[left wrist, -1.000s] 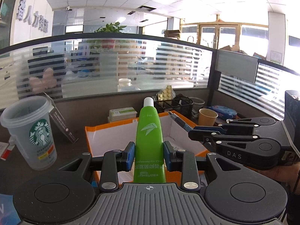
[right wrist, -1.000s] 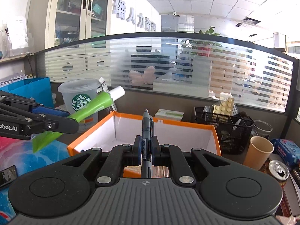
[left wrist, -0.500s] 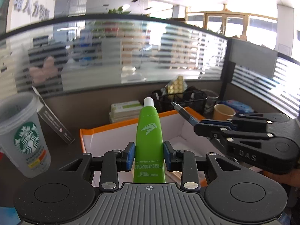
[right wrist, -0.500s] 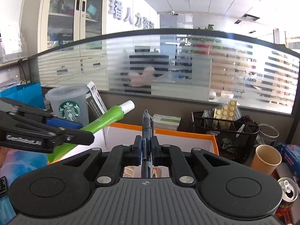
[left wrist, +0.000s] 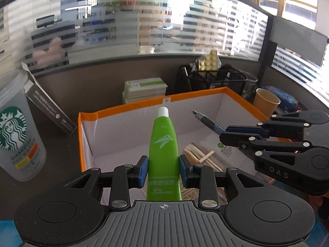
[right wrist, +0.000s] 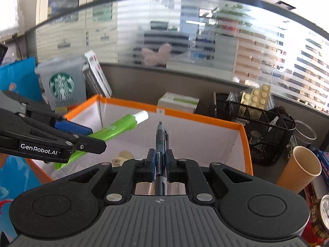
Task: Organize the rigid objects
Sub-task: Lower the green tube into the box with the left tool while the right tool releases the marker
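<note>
Left wrist view has the left gripper (left wrist: 163, 171) clamped on a green plastic tube with a white cap (left wrist: 163, 152), blue pads pressing both its sides, cap pointing straight ahead and a bit down toward the orange-rimmed cardboard box with the white inside (left wrist: 131, 107). So the tube's long axis runs along the jaws and it hangs over the box's near-left part, clear of the floor as far as I can tell. Some wooden sticks (left wrist: 200, 156) already lie on the bottom just right of it.

Right gripper (right wrist: 159, 164) is pinched fully shut on a dark blue pen (right wrist: 160, 144), tip forward, also above the open box, more toward the middle. Both hands look tilted down into the box, side by side, the 2 loads near each other but not touching. My guess is either could just let go, and the tube is slightly nearer the left wall.
</note>
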{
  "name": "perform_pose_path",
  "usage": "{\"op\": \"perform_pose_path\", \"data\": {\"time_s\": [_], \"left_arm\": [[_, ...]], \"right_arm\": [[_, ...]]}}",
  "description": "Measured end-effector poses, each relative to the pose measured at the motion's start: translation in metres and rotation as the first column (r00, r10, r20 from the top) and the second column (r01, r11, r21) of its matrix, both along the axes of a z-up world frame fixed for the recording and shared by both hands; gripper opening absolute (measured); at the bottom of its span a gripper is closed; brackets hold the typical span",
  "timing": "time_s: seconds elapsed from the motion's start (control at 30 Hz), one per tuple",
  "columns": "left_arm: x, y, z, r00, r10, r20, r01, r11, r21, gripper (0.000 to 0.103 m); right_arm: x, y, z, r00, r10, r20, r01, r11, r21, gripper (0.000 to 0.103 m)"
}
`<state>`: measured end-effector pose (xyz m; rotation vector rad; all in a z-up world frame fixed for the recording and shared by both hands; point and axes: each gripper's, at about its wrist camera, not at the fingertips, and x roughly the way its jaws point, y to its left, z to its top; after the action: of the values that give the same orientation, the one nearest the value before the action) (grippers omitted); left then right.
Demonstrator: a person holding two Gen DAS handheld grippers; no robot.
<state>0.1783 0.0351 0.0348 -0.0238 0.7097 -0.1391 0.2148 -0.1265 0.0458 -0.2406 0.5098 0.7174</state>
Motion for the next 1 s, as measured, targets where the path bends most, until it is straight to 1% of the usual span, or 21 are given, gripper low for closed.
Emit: {"op": "perform_pose_path", "data": {"time_s": [0.3, 0.47, 0.6, 0.7, 0.83, 0.87, 0.9, 0.93, 0.97, 1.0], "left_arm": [[0.009, -0.002, -0.011, 0.999, -0.006, -0.046, 0.007, 1.0, 0.022, 0.03], [0.01, -0.004, -0.017, 0.998, -0.005, -0.061, 0.007, 1.0, 0.027, 0.03], [0.012, -0.007, -0.022, 0.997, -0.006, -0.081, 0.01, 0.999, 0.048, 0.03], [0.013, -0.009, -0.027, 0.996, -0.003, -0.091, 0.009, 0.998, 0.063, 0.03], [0.014, -0.012, -0.028, 0.995, -0.007, -0.098, 0.015, 0.997, 0.076, 0.03], [0.014, -0.012, -0.028, 0.995, -0.006, -0.099, 0.014, 0.997, 0.08, 0.03], [0.014, -0.013, -0.028, 0.995, -0.007, -0.102, 0.015, 0.997, 0.081, 0.03], [0.015, -0.013, -0.029, 0.994, -0.007, -0.107, 0.015, 0.997, 0.08, 0.031], [0.015, -0.013, -0.029, 0.994, -0.004, -0.106, 0.013, 0.997, 0.081, 0.031], [0.015, -0.014, -0.029, 0.994, -0.002, -0.106, 0.011, 0.997, 0.082, 0.031]], "right_arm": [[0.013, 0.022, -0.013, 0.999, 0.031, -0.038, -0.035, 0.991, -0.127, 0.009], [0.016, 0.03, -0.018, 0.998, 0.028, -0.06, -0.038, 0.985, -0.168, 0.009], [0.019, 0.038, -0.026, 0.997, 0.021, -0.081, -0.039, 0.973, -0.228, 0.009], [0.023, 0.038, -0.026, 0.994, 0.018, -0.105, -0.043, 0.97, -0.238, 0.01], [0.025, 0.039, -0.026, 0.993, 0.012, -0.115, -0.041, 0.968, -0.247, 0.015], [0.025, 0.038, -0.026, 0.993, 0.01, -0.115, -0.039, 0.969, -0.245, 0.017], [0.025, 0.037, -0.026, 0.993, 0.008, -0.116, -0.036, 0.97, -0.242, 0.024], [0.026, 0.036, -0.026, 0.993, 0.005, -0.116, -0.033, 0.97, -0.239, 0.029], [0.025, 0.035, -0.025, 0.994, 0.002, -0.113, -0.029, 0.972, -0.235, 0.037], [0.025, 0.035, -0.024, 0.994, -0.001, -0.109, -0.025, 0.972, -0.232, 0.04]]}}
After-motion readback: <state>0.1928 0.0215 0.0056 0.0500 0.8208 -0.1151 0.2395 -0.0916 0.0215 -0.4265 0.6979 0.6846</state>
